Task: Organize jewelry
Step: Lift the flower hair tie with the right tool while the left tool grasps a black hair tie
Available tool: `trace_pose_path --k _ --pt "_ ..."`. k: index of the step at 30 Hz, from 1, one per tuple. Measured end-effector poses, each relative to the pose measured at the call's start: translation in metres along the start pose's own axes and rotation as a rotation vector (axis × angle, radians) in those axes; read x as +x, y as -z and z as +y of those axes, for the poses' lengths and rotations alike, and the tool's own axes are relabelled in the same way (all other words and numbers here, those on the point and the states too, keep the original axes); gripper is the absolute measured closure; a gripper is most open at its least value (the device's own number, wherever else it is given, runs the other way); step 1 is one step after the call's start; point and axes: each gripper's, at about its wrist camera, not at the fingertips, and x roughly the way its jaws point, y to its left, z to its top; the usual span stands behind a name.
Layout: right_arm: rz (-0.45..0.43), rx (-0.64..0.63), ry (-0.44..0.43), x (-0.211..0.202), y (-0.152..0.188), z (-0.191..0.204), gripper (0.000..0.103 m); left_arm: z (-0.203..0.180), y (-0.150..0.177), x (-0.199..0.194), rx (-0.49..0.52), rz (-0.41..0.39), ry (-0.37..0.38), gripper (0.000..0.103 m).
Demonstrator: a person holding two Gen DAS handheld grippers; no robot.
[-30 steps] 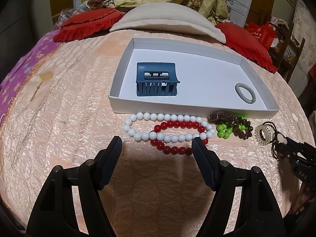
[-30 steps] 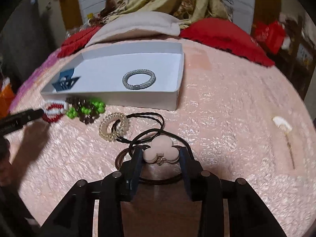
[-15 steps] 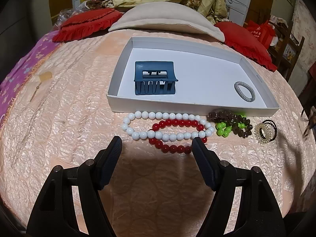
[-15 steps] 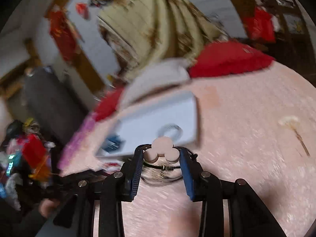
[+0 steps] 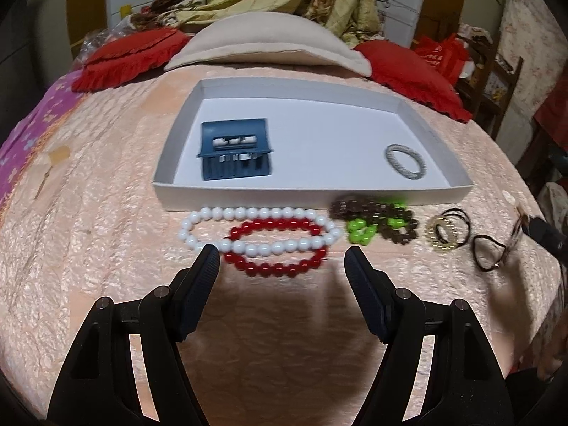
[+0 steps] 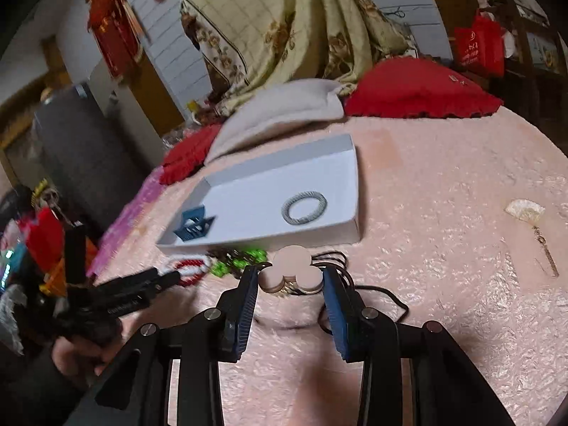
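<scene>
Right gripper (image 6: 289, 278) pinches the clover-shaped hair tie (image 6: 291, 273); left gripper (image 5: 282, 264) hangs wide open, empty, over the bead bracelets (image 5: 262, 239).

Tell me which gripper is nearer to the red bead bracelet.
Left. The left gripper hovers open right at the red bead bracelet, fingertips flanking its near edge. The right gripper is off to the side, shut on a pink three-disc hair tie.
</scene>
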Motion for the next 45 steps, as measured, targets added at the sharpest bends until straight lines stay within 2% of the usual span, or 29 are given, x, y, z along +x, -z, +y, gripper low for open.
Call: trace_pose_path --k 1,5,7,10,13,15,19,22,27,28,30,31,32,33,35,37,40,42,45 --pt "-0.010 0.005 -0.015 -0.003 -0.001 0.000 0.067 -0.003 0.000 -0.001 0.011 -0.005 0.026 0.030" --pt "-0.078 0.046 0.059 -0.020 -0.006 -0.013 0.067 -0.026 0.002 -0.005 0.073 -0.017 0.109 0.030" --pt "-0.105 0.066 0.150 -0.030 -0.008 -0.020 0.067 -0.047 0.001 -0.004 0.108 -0.012 0.195 0.030" --pt "-0.082 0.127 0.261 -0.036 -0.005 -0.040 0.067 -0.089 0.002 0.001 0.186 -0.006 0.284 0.030" --pt "-0.052 0.122 0.362 -0.035 -0.004 -0.050 0.067 -0.133 0.009 0.011 0.270 0.031 0.341 0.030" --pt "-0.059 0.094 0.427 -0.043 -0.004 -0.054 0.067 -0.157 0.013 0.014 0.308 0.037 0.336 0.030" --pt "-0.076 0.080 0.516 -0.057 -0.005 -0.066 0.067 -0.186 0.013 0.016 0.339 0.039 0.380 0.030" --pt "-0.078 0.103 0.524 -0.065 -0.006 -0.078 0.067 -0.206 0.009 0.021 0.422 0.028 0.385 0.030" --pt "-0.074 0.111 0.503 -0.074 -0.002 -0.087 0.067 -0.227 0.014 0.039 0.519 0.071 0.377 0.032" --pt "-0.074 0.111 0.500 -0.075 -0.001 -0.087 0.067 -0.229 0.018 0.044 0.530 0.090 0.376 0.038" --pt "-0.076 0.119 0.486 -0.078 -0.001 -0.089 0.067 -0.230 0.022 0.045 0.542 0.078 0.355 0.049" --pt "-0.076 0.123 0.480 -0.078 0.000 -0.089 0.067 -0.231 0.021 0.044 0.540 0.072 0.346 0.058" --pt "-0.076 0.128 0.475 -0.079 0.000 -0.090 0.067 -0.230 0.019 0.044 0.532 0.070 0.345 0.080" --pt "-0.076 0.131 0.470 -0.079 0.000 -0.091 0.067 -0.229 0.018 0.044 0.521 0.076 0.352 0.093" --pt "-0.070 0.134 0.460 -0.077 0.000 -0.090 0.067 -0.225 0.012 0.046 0.488 0.091 0.369 0.093" --pt "-0.063 0.131 0.454 -0.074 0.000 -0.089 0.067 -0.222 0.014 0.043 0.501 0.084 0.351 0.093" --pt "-0.055 0.117 0.449 -0.070 0.000 -0.084 0.067 -0.210 0.013 0.023 0.488 0.063 0.370 0.093" --pt "-0.061 0.108 0.450 -0.070 0.000 -0.081 0.067 -0.194 0.007 0.003 0.467 0.033 0.374 0.093" --pt "-0.077 0.102 0.445 -0.069 -0.001 -0.077 0.067 -0.148 -0.018 -0.038 0.393 -0.023 0.339 0.093"
